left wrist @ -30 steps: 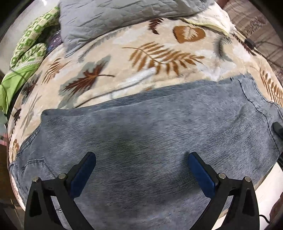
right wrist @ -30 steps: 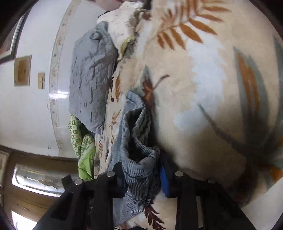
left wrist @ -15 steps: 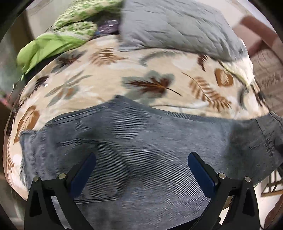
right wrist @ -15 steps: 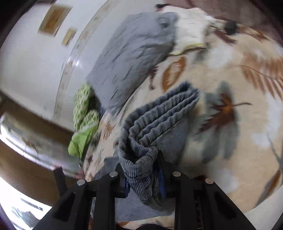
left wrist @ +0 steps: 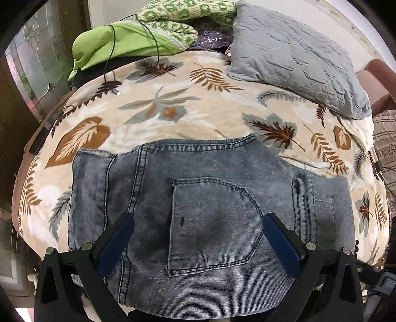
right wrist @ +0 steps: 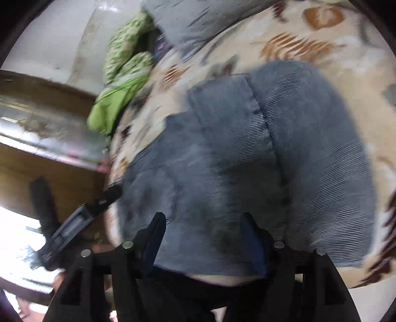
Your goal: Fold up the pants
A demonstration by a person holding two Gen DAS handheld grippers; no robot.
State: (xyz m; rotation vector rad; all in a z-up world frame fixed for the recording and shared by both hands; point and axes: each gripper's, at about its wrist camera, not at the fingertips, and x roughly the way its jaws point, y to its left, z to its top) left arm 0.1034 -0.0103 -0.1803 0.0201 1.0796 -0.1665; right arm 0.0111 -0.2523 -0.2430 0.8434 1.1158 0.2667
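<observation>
Grey-blue jeans [left wrist: 210,173] lie folded on the leaf-print bed cover [left wrist: 160,109], waistband toward the pillows and a back pocket [left wrist: 212,223] facing up. My left gripper [left wrist: 198,220] hovers open over that pocket with nothing between its blue pads. In the blurred right wrist view the jeans [right wrist: 247,148] lie flat, a folded layer on top. My right gripper [right wrist: 203,220] is above their near edge. Its jaws are opening and no cloth is between them. The left gripper's black body [right wrist: 74,223] shows at the left of that view.
A grey quilted pillow [left wrist: 292,57] lies at the back right of the bed. Green cloth [left wrist: 118,42] and a green checked blanket [left wrist: 178,19] are piled at the back left, with a black cable [left wrist: 111,62] trailing over them. Dark wooden panels [left wrist: 14,99] stand to the left.
The right gripper was shut on a bunched fold of denim and has let it go; the fold now lies on the jeans. The left gripper slid along to the waist and pocket, staying open.
</observation>
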